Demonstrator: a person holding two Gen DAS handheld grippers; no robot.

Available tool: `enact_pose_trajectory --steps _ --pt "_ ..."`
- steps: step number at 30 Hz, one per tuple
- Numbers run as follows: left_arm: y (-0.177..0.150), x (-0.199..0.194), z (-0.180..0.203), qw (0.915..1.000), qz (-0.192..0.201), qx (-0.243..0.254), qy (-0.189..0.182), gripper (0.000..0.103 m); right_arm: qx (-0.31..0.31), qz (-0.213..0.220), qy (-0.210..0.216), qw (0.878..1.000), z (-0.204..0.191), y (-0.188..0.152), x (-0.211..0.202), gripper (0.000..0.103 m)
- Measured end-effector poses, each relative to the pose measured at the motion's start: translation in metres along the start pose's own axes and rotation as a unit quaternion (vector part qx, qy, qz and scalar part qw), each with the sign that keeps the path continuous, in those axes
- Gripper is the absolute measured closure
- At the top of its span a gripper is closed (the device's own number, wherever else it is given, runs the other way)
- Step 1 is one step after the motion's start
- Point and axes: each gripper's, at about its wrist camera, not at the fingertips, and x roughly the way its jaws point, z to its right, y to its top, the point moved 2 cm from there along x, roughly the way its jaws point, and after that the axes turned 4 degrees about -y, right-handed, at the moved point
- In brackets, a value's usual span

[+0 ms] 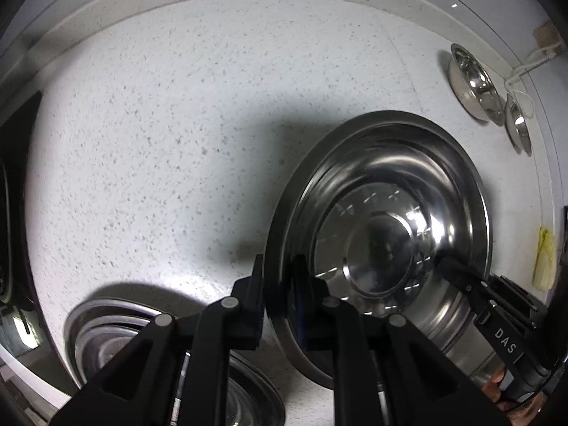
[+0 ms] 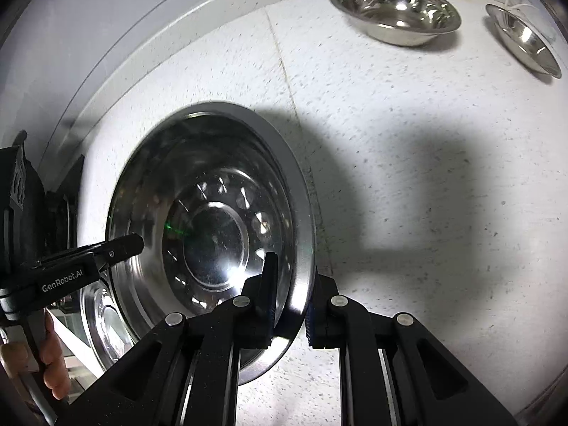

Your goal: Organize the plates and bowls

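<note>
A large steel bowl (image 1: 383, 213) is held above the white speckled counter, gripped on both sides of its rim. My left gripper (image 1: 278, 294) is shut on its left rim. My right gripper (image 2: 291, 298) is shut on its right rim; it also shows at the bowl's far side in the left wrist view (image 1: 461, 277). The same bowl fills the right wrist view (image 2: 209, 227), where my left gripper (image 2: 120, 248) reaches in from the left. Another steel dish (image 1: 106, 337) lies on the counter below, also seen in the right wrist view (image 2: 103, 323).
Two smaller steel bowls stand at the counter's back right: a deeper bowl (image 2: 394, 10) and a shallower bowl (image 2: 525, 39). In the left wrist view they appear as the deeper bowl (image 1: 475, 81) and the shallower bowl (image 1: 518, 124). A raised counter lip (image 2: 213, 7) runs along the back.
</note>
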Motion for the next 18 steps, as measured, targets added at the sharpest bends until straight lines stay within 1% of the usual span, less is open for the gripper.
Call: enact_pose_trajectory --steps 9,18 --pt "0.002 -0.003 -0.001 0.9999 0.001 0.010 0.007 0.090 -0.008 -0.002 -0.004 1.000 -0.004 -0.002 0.004 0.091" --pt "0.006 -0.001 0.015 0.9999 -0.001 0.011 0.012 0.089 -0.008 -0.002 0.001 1.000 -0.004 -0.004 0.004 0.090"
